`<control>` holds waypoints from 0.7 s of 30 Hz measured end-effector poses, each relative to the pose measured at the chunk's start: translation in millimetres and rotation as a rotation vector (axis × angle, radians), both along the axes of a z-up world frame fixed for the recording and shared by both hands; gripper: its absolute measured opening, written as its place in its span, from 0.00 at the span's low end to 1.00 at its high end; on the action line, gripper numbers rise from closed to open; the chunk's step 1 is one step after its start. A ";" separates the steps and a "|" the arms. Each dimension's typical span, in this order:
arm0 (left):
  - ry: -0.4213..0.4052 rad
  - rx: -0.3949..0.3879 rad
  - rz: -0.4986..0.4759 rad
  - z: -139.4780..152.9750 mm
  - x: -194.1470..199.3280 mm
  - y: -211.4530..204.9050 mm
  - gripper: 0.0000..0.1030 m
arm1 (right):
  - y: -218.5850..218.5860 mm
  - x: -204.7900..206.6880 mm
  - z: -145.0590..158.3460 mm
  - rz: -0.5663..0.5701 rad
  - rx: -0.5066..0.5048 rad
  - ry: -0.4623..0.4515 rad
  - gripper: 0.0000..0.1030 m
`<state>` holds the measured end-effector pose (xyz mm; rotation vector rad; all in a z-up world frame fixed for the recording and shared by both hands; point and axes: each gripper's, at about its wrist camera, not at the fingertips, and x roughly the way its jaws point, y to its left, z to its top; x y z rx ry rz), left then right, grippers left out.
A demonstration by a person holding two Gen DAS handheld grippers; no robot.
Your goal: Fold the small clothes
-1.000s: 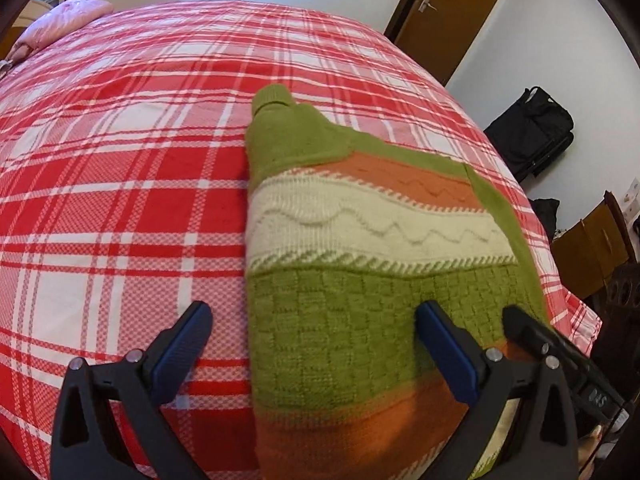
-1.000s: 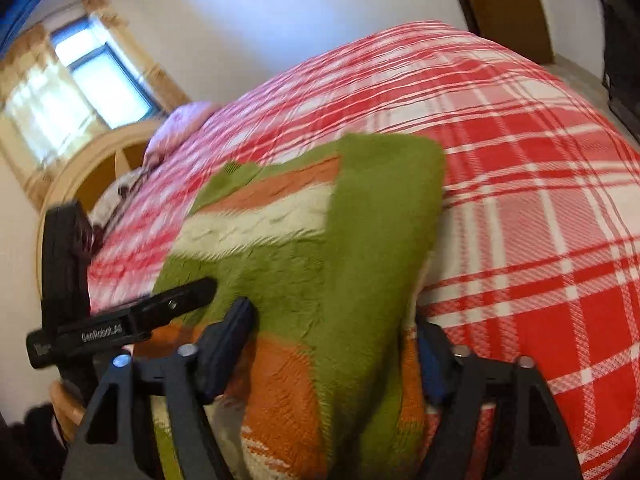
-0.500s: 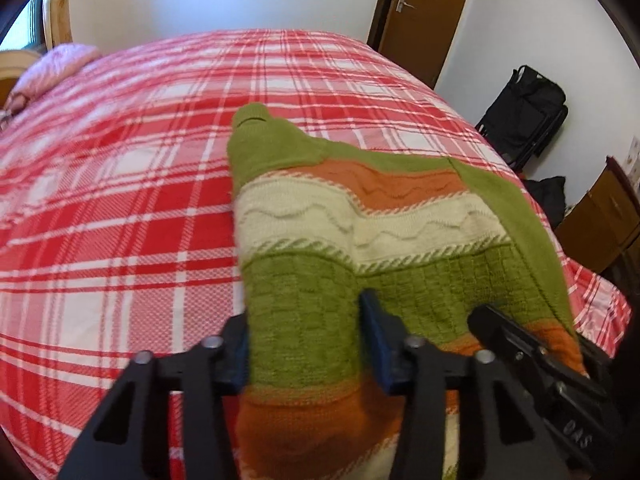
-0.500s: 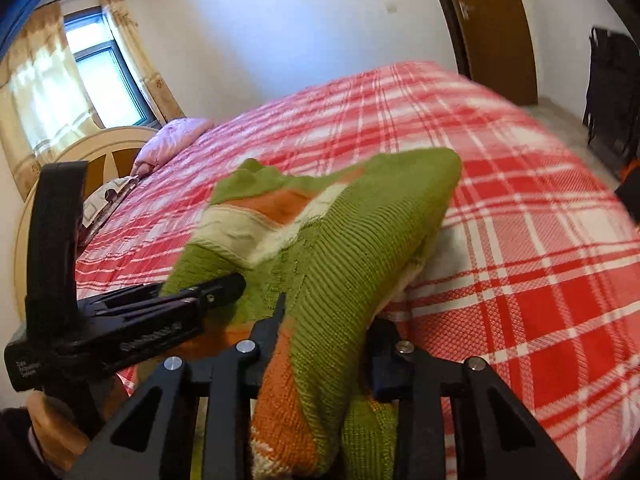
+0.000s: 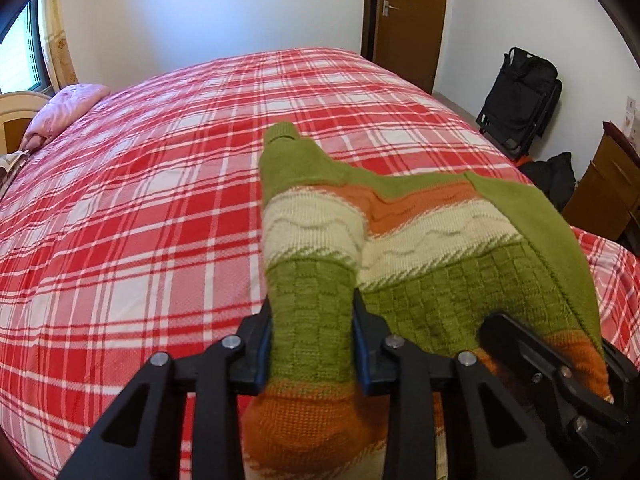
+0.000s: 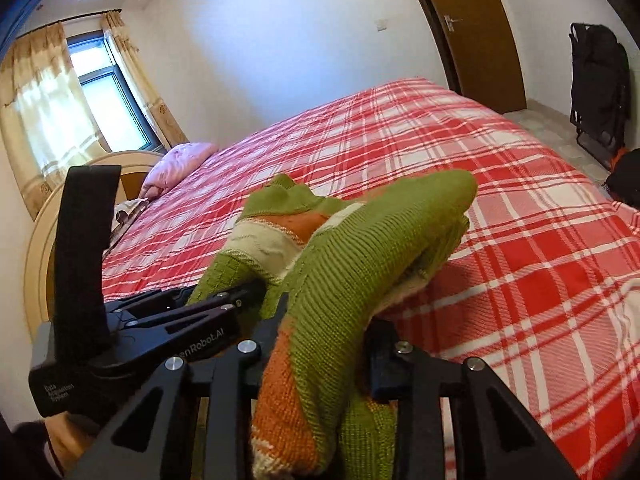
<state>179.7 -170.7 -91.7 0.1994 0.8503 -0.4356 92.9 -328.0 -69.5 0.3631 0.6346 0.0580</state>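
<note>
Left hand-held gripper (image 5: 312, 340) pinching the near hem of the knitted sweater (image 5: 400, 240); right hand-held gripper (image 6: 324, 344) pinching a bunched near fold of the same sweater; garment raised at the near edge, far end with collar lying on the red plaid bed (image 5: 140, 200); pink pillow (image 5: 64, 112) far left; brown door (image 5: 404, 16) beyond.

Soft daylight enters through the curtained glass window (image 6: 108, 108), blown out to white glare on its pale yellow curtains (image 6: 44, 120) — the room is evenly bright, shadows faint. Fisheye bending curves the red-and-white plaid bedspread (image 5: 160, 208) and brown wooden door (image 6: 480, 36); corners vignette black — near knitwear slightly soft.
</note>
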 end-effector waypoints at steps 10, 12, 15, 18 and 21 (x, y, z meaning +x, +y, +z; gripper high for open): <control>-0.046 0.010 -0.031 14.3 -21.2 -12.0 0.33 | -7.8 -23.6 17.6 -0.033 -0.028 -0.055 0.30; -0.059 0.009 -0.040 17.8 -23.6 -17.9 0.33 | -12.6 -27.6 21.6 -0.045 -0.033 -0.067 0.30; -0.073 0.007 -0.055 21.1 -26.3 -27.3 0.33 | -21.4 -32.5 27.1 -0.067 -0.039 -0.089 0.30; -0.087 0.006 -0.074 24.7 -26.7 -41.1 0.33 | -31.7 -35.3 30.5 -0.092 -0.042 -0.107 0.30; -0.106 0.009 -0.099 27.4 -27.3 -54.3 0.33 | -46.5 -37.1 31.3 -0.129 -0.033 -0.121 0.30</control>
